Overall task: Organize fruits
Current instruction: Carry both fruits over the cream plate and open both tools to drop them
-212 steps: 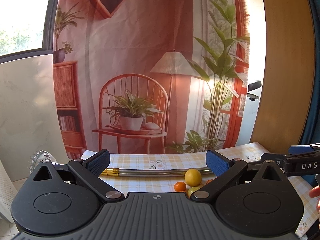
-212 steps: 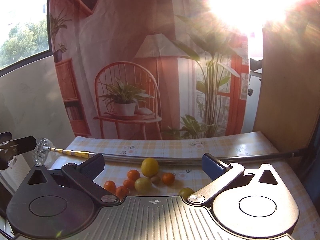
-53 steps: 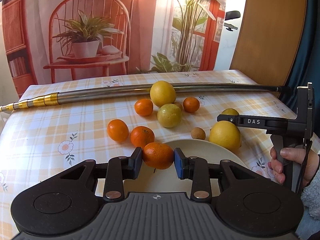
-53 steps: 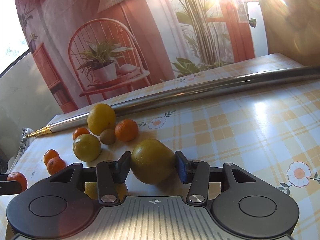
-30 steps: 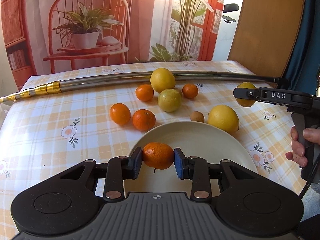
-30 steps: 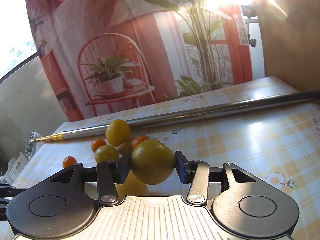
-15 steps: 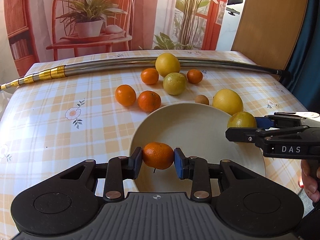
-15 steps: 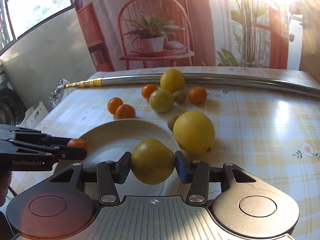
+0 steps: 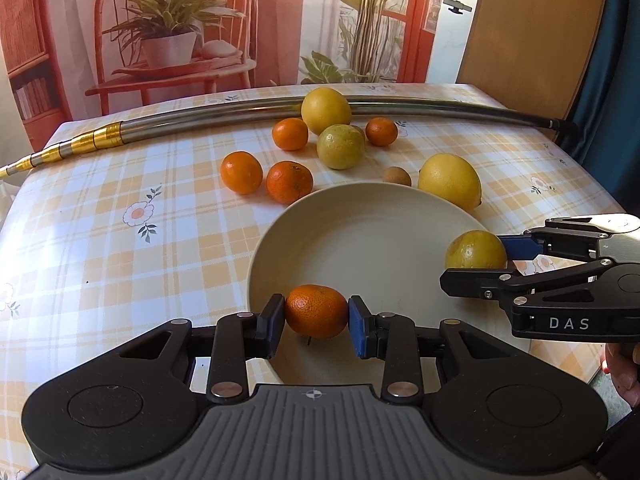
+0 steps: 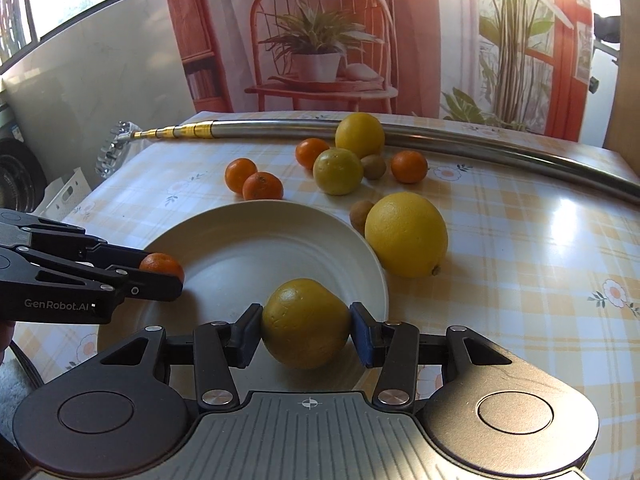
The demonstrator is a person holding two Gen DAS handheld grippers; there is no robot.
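Observation:
A cream plate (image 9: 368, 224) (image 10: 256, 236) lies on the checked tablecloth with nothing resting in it. My left gripper (image 9: 316, 314) is shut on a small orange mandarin (image 9: 316, 310) (image 10: 162, 264), held over the plate's near left rim. My right gripper (image 10: 306, 326) is shut on a yellow lemon (image 10: 305, 322) (image 9: 475, 249), held over the plate's right rim. Beyond the plate lie a large lemon (image 9: 449, 180) (image 10: 405, 234), several mandarins (image 9: 289, 182), a greenish lime (image 9: 341, 146) and a big yellow citrus (image 9: 326, 110).
A long metal pole (image 9: 420, 106) with gold bands lies across the far side of the table. A small brown fruit (image 9: 396, 176) sits between the plate and the large lemon. A hand (image 9: 620, 372) holds the right gripper's handle at the table's right edge.
Both grippers have come lower and closer over the plate, each keeping hold of its fruit; the lemon now hangs over the plate's right rim.

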